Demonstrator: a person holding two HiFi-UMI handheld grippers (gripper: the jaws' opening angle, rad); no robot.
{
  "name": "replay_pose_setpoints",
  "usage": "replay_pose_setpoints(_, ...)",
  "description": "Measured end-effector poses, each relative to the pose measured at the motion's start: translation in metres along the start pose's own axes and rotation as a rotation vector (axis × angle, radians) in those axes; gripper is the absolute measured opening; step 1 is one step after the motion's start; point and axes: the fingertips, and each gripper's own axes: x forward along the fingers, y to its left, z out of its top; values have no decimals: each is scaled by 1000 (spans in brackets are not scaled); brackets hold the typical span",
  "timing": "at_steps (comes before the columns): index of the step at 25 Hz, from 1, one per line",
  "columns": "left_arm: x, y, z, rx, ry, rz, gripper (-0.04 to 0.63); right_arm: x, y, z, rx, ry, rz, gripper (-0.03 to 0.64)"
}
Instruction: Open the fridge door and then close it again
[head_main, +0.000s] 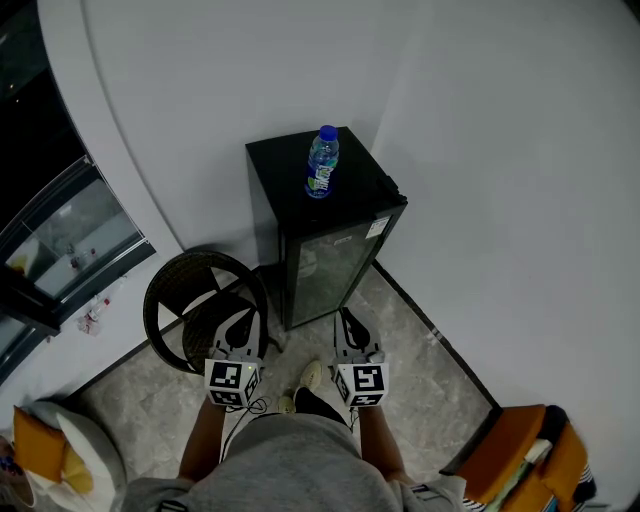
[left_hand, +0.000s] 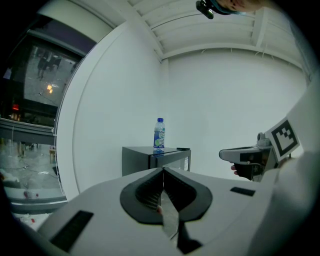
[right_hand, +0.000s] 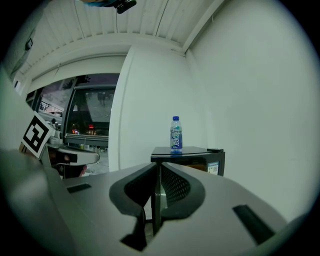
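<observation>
A small black fridge (head_main: 325, 235) stands in the corner of two white walls, its glass door closed and facing me. A blue-capped water bottle (head_main: 321, 162) stands upright on top of it. My left gripper (head_main: 240, 325) and right gripper (head_main: 349, 322) hover side by side over the floor, short of the door and touching nothing. Both have their jaws together with nothing between them. In the left gripper view the fridge (left_hand: 170, 157) and bottle (left_hand: 159, 135) lie ahead beyond the left gripper (left_hand: 163, 171). The right gripper view shows the fridge (right_hand: 200, 156) and bottle (right_hand: 176, 134) past the right gripper (right_hand: 156, 166).
A dark round wicker chair (head_main: 190, 300) stands just left of the fridge, under my left gripper. An orange chair (head_main: 530, 450) sits at the lower right by the wall. A dark window (head_main: 50, 220) runs along the left. My shoes (head_main: 312, 378) rest on grey floor tiles.
</observation>
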Motion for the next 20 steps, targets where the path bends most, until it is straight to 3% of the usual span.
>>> replay_pose_setpoints(20, -2, -1, 0, -5, 7, 8, 5, -3, 0, -2, 17, 3, 2, 46)
